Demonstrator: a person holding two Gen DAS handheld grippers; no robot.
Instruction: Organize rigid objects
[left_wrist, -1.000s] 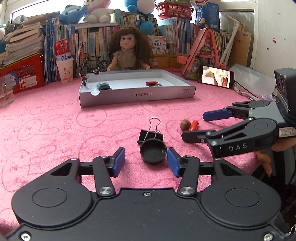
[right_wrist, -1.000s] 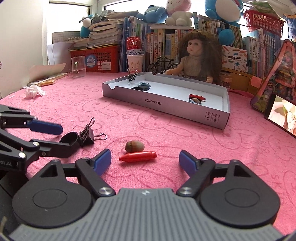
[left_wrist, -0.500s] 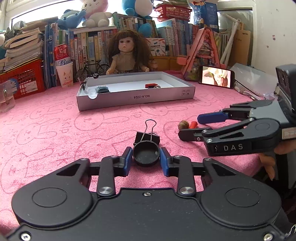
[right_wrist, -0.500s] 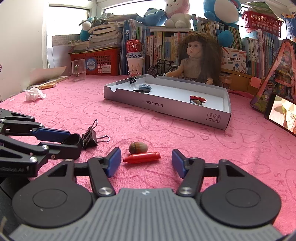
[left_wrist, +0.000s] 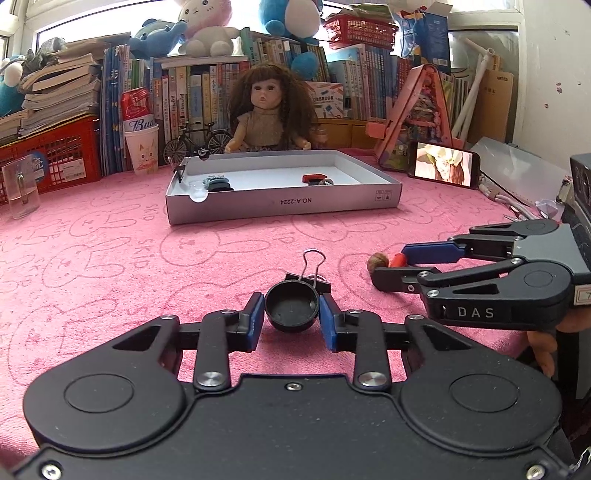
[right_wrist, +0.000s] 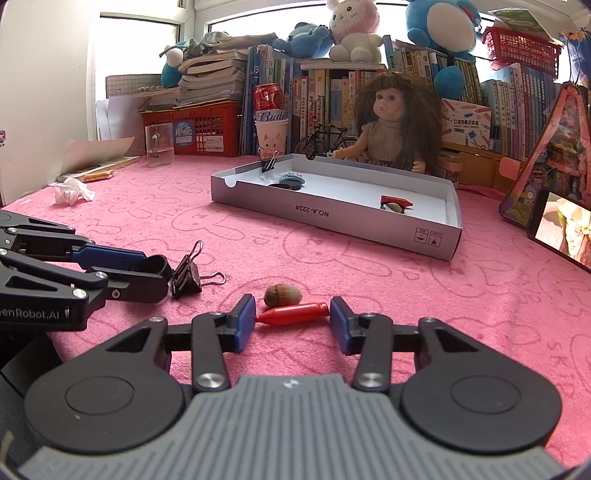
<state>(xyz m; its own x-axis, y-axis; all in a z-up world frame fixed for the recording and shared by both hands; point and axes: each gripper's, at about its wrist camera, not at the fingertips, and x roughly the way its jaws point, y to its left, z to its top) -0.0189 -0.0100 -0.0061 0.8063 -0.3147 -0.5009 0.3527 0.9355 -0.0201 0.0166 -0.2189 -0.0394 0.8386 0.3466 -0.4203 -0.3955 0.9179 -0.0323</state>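
Black plastic, left wrist view: round black cap (left_wrist: 291, 309) clamped between the blue pads (left_wrist: 254, 316) of the left hand-held gripper (left_wrist: 291, 314); a second ago flanked by wide-standing pads, now squeezed from both sides and not yet lifted off the pink surface (left_wrist: 110, 266).
Meaning for the task: grasp on the cap looks finished; next step probably a lift toward the grey tray (left_wrist: 282, 201) near the surface's far edge, where a few small items already lie.
Neighbour: black binder clip (left_wrist: 308, 275) just behind the cap, close enough to be nudged on lift-off.
Right side of this view: right hand-held gripper (left_wrist: 393, 266) low over the surface, a nut (left_wrist: 377, 261) just beyond its tips.

Red plastic, right wrist view: red bullet-shaped piece (right_wrist: 293, 314) lying crosswise between the pads (right_wrist: 245, 321) of the right hand-held gripper (right_wrist: 292, 323).
Change: jaws have just been closing, far narrower than a second ago; left pad at the piece's pointed end, right pad at or just short of the blunt end, firm contact not certain.
Meaning: second pick under way alongside the first, grip not yet secure by the look of it.
Nut: brown nut (right_wrist: 282, 294) just behind the red piece, outside the pads.
Left edge of this view: left hand-held gripper (right_wrist: 157, 275) shut on the cap, binder clip (right_wrist: 186, 278) touching or nearly touching its tips.
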